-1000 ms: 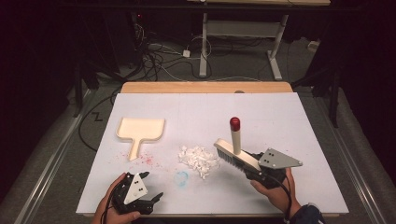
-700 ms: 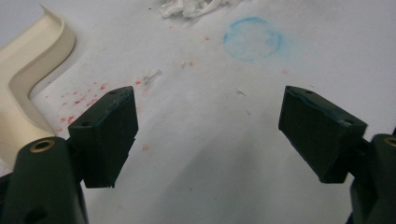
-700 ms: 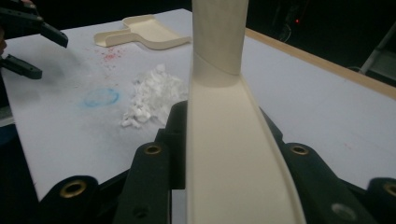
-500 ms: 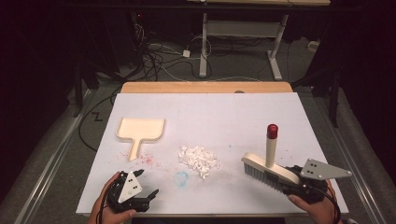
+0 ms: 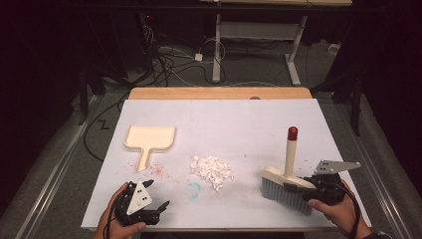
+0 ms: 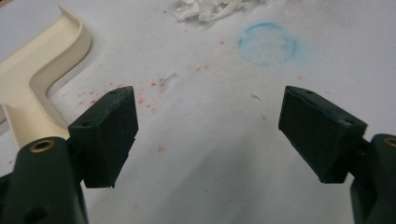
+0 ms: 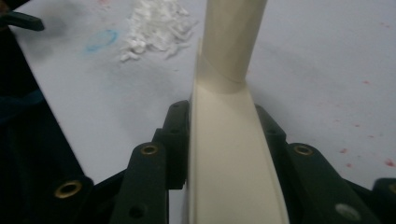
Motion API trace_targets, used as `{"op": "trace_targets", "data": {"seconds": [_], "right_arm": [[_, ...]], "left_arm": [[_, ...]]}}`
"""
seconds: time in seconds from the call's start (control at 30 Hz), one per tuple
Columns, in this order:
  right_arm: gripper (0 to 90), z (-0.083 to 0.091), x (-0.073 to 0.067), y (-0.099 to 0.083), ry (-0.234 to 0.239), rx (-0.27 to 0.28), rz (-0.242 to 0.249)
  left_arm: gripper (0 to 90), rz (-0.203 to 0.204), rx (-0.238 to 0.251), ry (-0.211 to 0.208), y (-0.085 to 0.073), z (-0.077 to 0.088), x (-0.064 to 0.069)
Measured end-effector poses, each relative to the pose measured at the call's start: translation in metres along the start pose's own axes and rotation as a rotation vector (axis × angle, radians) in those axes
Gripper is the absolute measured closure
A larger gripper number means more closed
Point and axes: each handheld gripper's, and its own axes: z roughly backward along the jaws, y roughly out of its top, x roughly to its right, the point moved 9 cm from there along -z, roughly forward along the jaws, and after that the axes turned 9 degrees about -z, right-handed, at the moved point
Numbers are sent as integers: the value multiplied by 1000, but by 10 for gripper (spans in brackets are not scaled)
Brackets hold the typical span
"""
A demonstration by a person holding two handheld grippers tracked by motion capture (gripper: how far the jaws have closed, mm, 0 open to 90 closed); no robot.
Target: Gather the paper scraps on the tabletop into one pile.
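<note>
On white table [image 5: 239, 119], paper scraps [image 5: 212, 170], dustpan [image 5: 149, 138]

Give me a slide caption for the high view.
Right claw grips a brush beside white scraps; left claw open near the dustpan.

On the table [image 5: 298, 114] in front of you there is one cream dustpan [image 5: 149, 139], one hand brush [image 5: 286, 186] with a single red-tipped handle, and one heap of white paper scraps [image 5: 211, 170]. You have two claws, the left claw [image 5: 155, 206] and the right claw [image 5: 293, 185]. One blue ring mark [image 5: 193, 189] is drawn on the sheet.
</note>
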Motion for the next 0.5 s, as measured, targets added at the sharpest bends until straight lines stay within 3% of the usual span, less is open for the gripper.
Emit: {"op": "trace_targets", "data": {"seconds": [0.1,0.3,0.37,0.43,0.47,0.5], "right_arm": [[619,-2,13,7,-10,-28,0],[535,-10,44,18,-45,-118,18],[504,-10,50,24,-16,-110,10],[443,-8,60,32,-50,-103,22],[508,-7,66,38,-85,-77,26],[507,-4,73,43,-136,-48,41]], "left_arm": [[197,14,-3,-32,-1,-3,5],[197,-9,-12,-50,1,-6,11],[197,-8,-14,-53,1,-7,11],[197,-5,-16,-55,0,-8,11],[197,-4,-17,-56,0,-8,10],[197,-3,-16,-55,0,-8,10]]}}
